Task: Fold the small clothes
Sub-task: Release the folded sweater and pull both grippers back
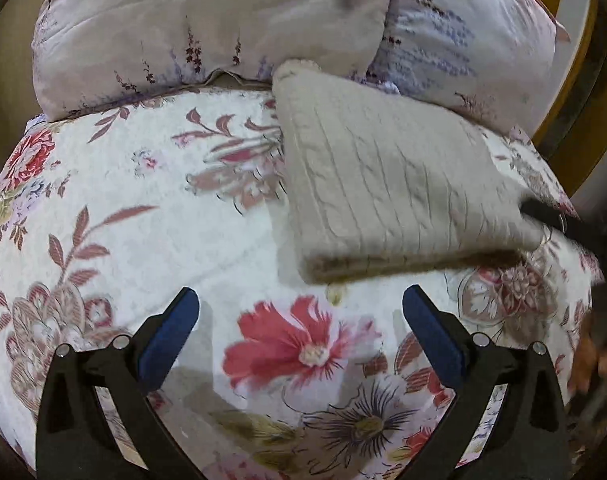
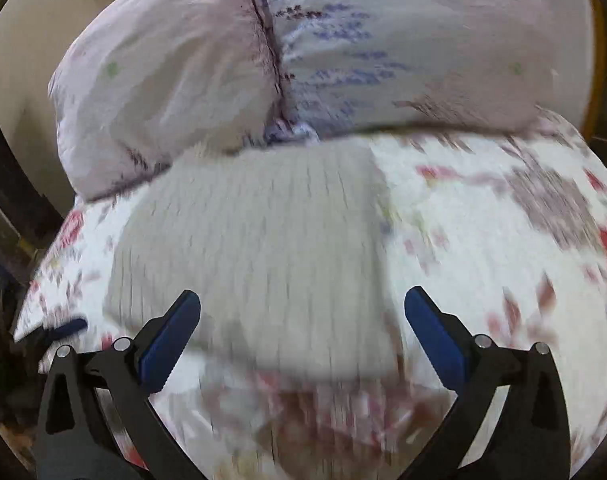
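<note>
The grey knit (image 1: 387, 196) lies folded on the flowery bed (image 1: 143, 240) by the pillows (image 1: 207, 28), both grippers, left (image 1: 301, 324) and right (image 2: 302, 326), have wide, empty fingers, so the fold looks done and the next move probably needs another small piece.

A beige ribbed knit garment (image 1: 387, 184) lies folded into a flat rectangle on the floral bedspread (image 1: 151, 240)
</note>
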Motion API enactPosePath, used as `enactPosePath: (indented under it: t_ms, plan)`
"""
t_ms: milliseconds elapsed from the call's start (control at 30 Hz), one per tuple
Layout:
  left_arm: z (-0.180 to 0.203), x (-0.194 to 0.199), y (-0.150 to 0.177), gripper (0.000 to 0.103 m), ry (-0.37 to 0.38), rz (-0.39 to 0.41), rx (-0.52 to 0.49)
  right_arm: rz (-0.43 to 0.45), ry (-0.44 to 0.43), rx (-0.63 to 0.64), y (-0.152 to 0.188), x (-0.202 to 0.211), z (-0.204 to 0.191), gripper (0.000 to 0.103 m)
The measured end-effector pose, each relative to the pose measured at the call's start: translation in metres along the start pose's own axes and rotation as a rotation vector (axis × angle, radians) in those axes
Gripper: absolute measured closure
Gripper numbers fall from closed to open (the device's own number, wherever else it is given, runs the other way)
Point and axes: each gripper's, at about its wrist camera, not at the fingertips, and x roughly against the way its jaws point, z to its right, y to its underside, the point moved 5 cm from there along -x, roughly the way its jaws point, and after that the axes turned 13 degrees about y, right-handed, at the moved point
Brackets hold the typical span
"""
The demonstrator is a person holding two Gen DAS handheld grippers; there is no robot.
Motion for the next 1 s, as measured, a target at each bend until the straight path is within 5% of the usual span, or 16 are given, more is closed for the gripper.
enactPosePath:
  t_ms: [133, 300, 467, 1000]
  plan:
    - [0.005, -0.012, 0.011, 0.002, -0.01, -0.036, -0.019, -0.097, 0.023, 0.006, 0.032, -0.011, 0.001, 0.001]
    - [0.011, -0.021, 0.019, 0.002, -0.093, -0.031, -0.102, -0.076, 0.075, 0.07, 0.038, -0.012, -0.005, 0.001]
    - [0.008, -0.018, 0.02, 0.002, -0.091, -0.02, -0.103, -0.079, 0.149, 0.129, 0.039, -0.016, -0.016, 0.001]
    - [0.009, -0.019, 0.02, 0.002, -0.092, -0.02, -0.102, -0.08, 0.148, 0.123, 0.038, -0.017, -0.013, 0.001]
